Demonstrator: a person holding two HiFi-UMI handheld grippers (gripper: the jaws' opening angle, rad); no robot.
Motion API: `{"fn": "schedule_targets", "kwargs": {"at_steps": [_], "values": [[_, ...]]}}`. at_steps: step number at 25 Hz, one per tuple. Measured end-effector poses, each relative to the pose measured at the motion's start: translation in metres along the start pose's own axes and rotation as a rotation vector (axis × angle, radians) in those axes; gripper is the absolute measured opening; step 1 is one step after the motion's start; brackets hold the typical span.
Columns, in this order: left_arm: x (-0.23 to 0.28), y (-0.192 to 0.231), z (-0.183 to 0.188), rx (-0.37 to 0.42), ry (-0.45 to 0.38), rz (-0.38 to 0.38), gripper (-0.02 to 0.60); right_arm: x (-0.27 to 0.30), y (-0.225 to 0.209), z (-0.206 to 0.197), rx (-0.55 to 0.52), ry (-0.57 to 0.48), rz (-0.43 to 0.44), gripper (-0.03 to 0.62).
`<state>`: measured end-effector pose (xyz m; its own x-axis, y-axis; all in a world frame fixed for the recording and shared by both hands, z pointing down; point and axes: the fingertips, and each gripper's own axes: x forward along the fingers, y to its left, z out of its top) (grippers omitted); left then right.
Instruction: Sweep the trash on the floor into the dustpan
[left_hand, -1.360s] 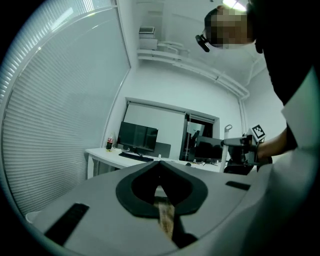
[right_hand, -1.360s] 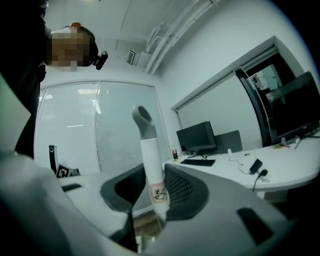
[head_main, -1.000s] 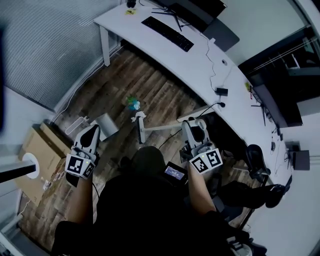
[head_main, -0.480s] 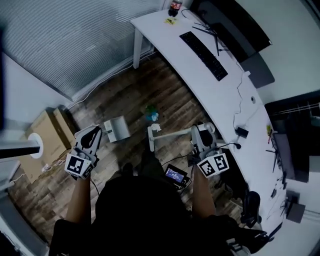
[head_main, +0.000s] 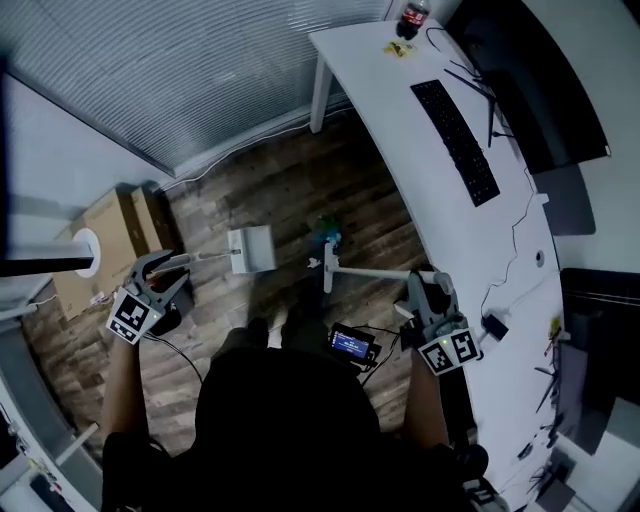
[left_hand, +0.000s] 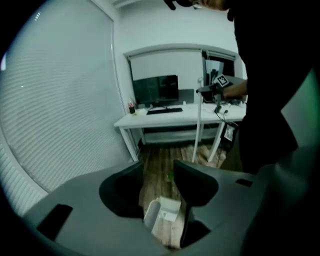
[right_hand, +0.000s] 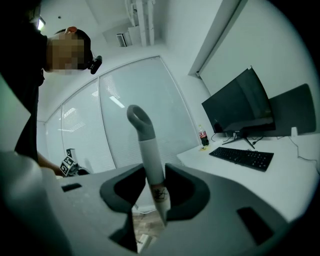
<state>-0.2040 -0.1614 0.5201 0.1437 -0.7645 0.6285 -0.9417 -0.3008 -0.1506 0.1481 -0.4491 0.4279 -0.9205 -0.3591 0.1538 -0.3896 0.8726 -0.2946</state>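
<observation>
A white dustpan (head_main: 252, 248) lies on the wooden floor, its handle (head_main: 203, 257) pointing left. Green and blue trash (head_main: 327, 236) sits just right of it. My left gripper (head_main: 168, 265) hovers by the handle's end with its jaws opening. In the left gripper view the dustpan (left_hand: 167, 211) shows through the gap of that gripper (left_hand: 159, 182), and the pads press on nothing. My right gripper (head_main: 425, 280) is shut on the white broom handle (head_main: 375, 272). The broom head (head_main: 328, 272) rests near the trash. In the right gripper view the handle (right_hand: 150, 155) stands upright between the jaws of that gripper (right_hand: 152, 187).
A long white desk (head_main: 400, 130) with a keyboard (head_main: 460, 140), a monitor and a soda bottle (head_main: 412, 17) runs along the right. Window blinds (head_main: 150, 70) close off the far side. A cardboard box (head_main: 115, 235) stands at the left. A small screen (head_main: 348, 343) hangs at the person's waist.
The left jaws have gone from shut to wide apart, and that gripper has swung left and tipped down toward the dustpan handle. The right gripper has carried the broom rightward. The head view has turned.
</observation>
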Motion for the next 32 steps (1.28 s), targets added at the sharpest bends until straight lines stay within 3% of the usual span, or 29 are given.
{"fn": "schedule_targets", "kwargs": {"at_steps": [5,8,10,13,16,18,20,23,27,32], "values": [[0.013,0.006,-0.078,0.145,0.351,-0.129,0.212,0.013,-0.027,0.007,-0.064,0.032,0.042,0.117],[0.021,0.008,-0.118,0.206,0.488,-0.22,0.219,0.016,-0.044,0.003,-0.124,0.062,0.01,0.117],[0.027,0.009,-0.137,0.23,0.536,-0.271,0.219,0.023,-0.053,-0.005,-0.165,0.086,-0.026,0.115],[0.039,0.012,-0.154,0.24,0.555,-0.314,0.219,0.05,-0.057,-0.029,-0.24,0.113,-0.06,0.115],[0.047,0.014,-0.162,0.241,0.561,-0.333,0.195,0.088,-0.053,-0.081,-0.322,0.184,-0.044,0.11],[0.051,0.012,-0.161,0.225,0.543,-0.334,0.133,0.111,-0.048,-0.123,-0.336,0.249,-0.018,0.112],[0.055,0.008,-0.158,0.201,0.516,-0.329,0.13,0.129,-0.035,-0.152,-0.318,0.261,0.022,0.112],[0.059,0.005,-0.154,0.189,0.491,-0.328,0.129,0.149,-0.014,-0.163,-0.247,0.194,0.073,0.117],[0.062,0.006,-0.152,0.163,0.473,-0.323,0.127,0.178,0.006,-0.169,-0.172,0.183,0.105,0.123],[0.066,0.008,-0.149,0.143,0.452,-0.335,0.127,0.219,0.029,-0.177,-0.155,0.177,0.13,0.127]]}}
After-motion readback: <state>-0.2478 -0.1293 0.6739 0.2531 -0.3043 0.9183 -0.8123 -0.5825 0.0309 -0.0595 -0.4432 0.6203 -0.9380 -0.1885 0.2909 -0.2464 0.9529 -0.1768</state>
